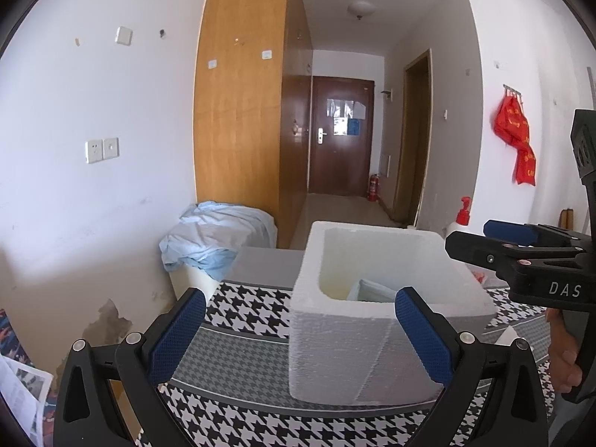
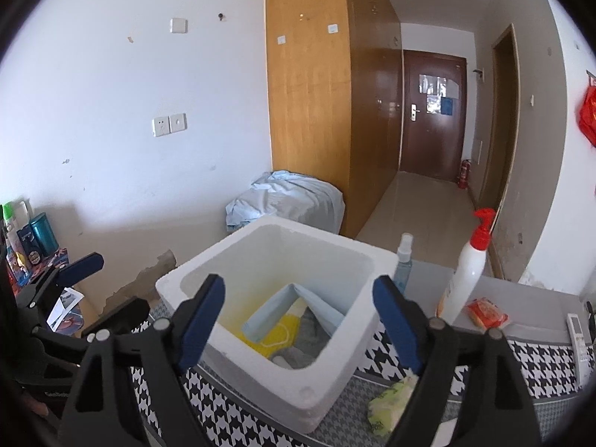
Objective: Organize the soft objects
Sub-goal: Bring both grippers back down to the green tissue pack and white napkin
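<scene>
A white foam box [image 2: 335,350] stands on the houndstooth cloth [image 2: 540,365]. Inside lie a folded pale blue cloth [image 2: 272,313], a yellow piece [image 2: 277,333] and something grey [image 2: 311,329]. Just above the box's near rim, my right gripper [image 2: 300,284] is open with nothing between its pads. A yellow-green soft pack [image 2: 391,398] rests on the cloth beside its right finger. My left gripper [image 1: 301,298] is open and empty at the foam box [image 1: 335,354], near its front wall. From the left wrist view the right gripper [image 1: 468,235] shows over the box's right rim.
A white pump bottle with a red top [image 2: 465,272], a small spray bottle [image 2: 404,257], an orange packet [image 2: 486,313] and a remote [image 2: 577,331] sit right of the box. Pale blue bedding [image 2: 287,201] is heaped behind it. Bottles and tins [image 2: 33,234] stand at left.
</scene>
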Action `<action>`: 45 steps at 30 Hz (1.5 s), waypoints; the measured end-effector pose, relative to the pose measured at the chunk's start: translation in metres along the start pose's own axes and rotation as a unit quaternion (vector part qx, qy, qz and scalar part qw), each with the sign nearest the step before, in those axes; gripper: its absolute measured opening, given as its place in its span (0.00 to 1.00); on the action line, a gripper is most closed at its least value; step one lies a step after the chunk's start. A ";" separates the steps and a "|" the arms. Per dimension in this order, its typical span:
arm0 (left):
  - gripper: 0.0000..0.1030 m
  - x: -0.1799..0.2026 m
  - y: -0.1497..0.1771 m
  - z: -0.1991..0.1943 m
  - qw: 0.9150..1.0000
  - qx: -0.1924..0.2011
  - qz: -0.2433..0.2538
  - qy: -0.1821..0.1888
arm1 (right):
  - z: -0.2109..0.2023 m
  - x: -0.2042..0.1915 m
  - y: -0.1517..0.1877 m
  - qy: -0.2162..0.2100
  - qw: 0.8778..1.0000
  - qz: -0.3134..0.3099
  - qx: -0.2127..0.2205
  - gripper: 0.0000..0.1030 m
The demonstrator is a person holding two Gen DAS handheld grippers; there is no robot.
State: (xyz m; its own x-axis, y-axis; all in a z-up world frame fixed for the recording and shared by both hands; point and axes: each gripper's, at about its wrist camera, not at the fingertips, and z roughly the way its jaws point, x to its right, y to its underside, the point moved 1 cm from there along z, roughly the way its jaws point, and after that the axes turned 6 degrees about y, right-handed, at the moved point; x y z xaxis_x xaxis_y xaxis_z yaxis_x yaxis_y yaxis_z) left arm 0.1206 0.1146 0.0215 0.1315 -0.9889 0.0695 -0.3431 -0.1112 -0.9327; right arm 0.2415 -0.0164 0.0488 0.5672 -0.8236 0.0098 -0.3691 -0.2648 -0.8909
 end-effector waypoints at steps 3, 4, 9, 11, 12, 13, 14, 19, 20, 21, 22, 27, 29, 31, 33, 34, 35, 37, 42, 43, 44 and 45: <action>0.99 0.006 -0.001 -0.003 1.000 0.002 0.003 0.005 | -0.007 0.004 0.002 0.005 1.000 0.005 0.006 0.83; 0.99 0.008 -0.002 -0.003 1.000 0.003 0.003 0.006 | -0.009 0.006 0.002 0.004 1.000 0.006 0.008 0.84; 0.99 0.018 -0.005 -0.006 1.000 0.004 0.009 0.015 | -0.019 0.015 0.004 0.013 1.000 0.014 0.018 0.86; 0.99 0.021 -0.005 -0.006 1.000 0.004 0.010 0.018 | -0.024 0.019 0.006 0.017 0.999 0.017 0.022 0.86; 0.99 0.024 -0.006 -0.007 1.000 0.004 0.011 0.021 | -0.026 0.021 0.007 0.018 0.999 0.018 0.023 0.86; 0.99 0.025 -0.006 -0.007 1.000 0.004 0.012 0.023 | -0.028 0.024 0.008 0.020 0.999 0.019 0.024 0.87; 0.99 0.028 -0.007 -0.007 1.000 0.005 0.013 0.026 | -0.029 0.025 0.008 0.022 0.999 0.021 0.025 0.87; 0.99 0.040 -0.007 -0.010 0.999 0.008 0.019 0.039 | -0.041 0.035 0.010 0.031 0.999 0.027 0.033 0.87; 0.99 0.042 -0.008 -0.010 0.999 0.008 0.021 0.041 | -0.043 0.037 0.011 0.033 0.998 0.029 0.035 0.87; 0.99 0.046 -0.008 -0.011 0.999 0.008 0.024 0.043 | -0.044 0.038 0.011 0.033 0.998 0.031 0.036 0.87; 0.99 0.048 -0.007 -0.011 0.999 0.008 0.026 0.045 | -0.047 0.040 0.012 0.035 0.998 0.033 0.037 0.87; 0.99 0.060 -0.008 -0.012 0.998 0.008 0.032 0.059 | -0.059 0.049 0.018 0.048 0.997 0.036 0.045 0.87; 0.99 0.065 -0.008 -0.013 0.997 0.008 0.035 0.065 | -0.065 0.053 0.021 0.059 0.996 0.037 0.049 0.88; 0.99 0.070 -0.008 -0.013 0.997 0.006 0.038 0.071 | -0.070 0.059 0.024 0.064 0.996 0.039 0.052 0.90; 0.99 0.076 -0.008 -0.013 0.996 0.005 0.042 0.077 | -0.076 0.064 0.027 0.068 0.995 0.043 0.055 0.90; 0.99 0.079 -0.008 -0.013 0.996 0.005 0.044 0.079 | -0.079 0.067 0.030 0.071 0.995 0.045 0.056 0.91; 0.99 0.082 -0.008 -0.013 0.996 0.005 0.045 0.083 | -0.082 0.070 0.032 0.074 0.994 0.047 0.057 0.91; 0.99 0.088 -0.007 -0.014 0.995 0.005 0.048 0.089 | -0.086 0.074 0.034 0.080 0.994 0.050 0.057 0.91; 0.99 0.103 -0.005 -0.014 0.993 0.003 0.053 0.105 | -0.096 0.084 0.040 0.090 0.992 0.059 0.062 0.91; 0.99 0.105 -0.005 -0.014 0.993 0.002 0.055 0.107 | -0.098 0.085 0.041 0.092 0.992 0.060 0.063 0.92; 0.99 0.107 -0.005 -0.014 0.993 0.003 0.057 0.108 | -0.100 0.087 0.042 0.095 0.992 0.061 0.064 0.93; 0.99 0.110 -0.005 -0.014 0.992 0.004 0.057 0.110 | -0.102 0.089 0.044 0.098 0.991 0.062 0.065 0.93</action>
State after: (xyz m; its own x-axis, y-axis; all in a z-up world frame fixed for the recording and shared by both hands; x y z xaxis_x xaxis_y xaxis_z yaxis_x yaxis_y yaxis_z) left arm 0.1238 0.0050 0.0388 -0.1142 -0.9927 0.0378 -0.3363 0.0028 -0.9418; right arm 0.2006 -0.1520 0.0570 0.3655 -0.9304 -0.0268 -0.3215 -0.0992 -0.9417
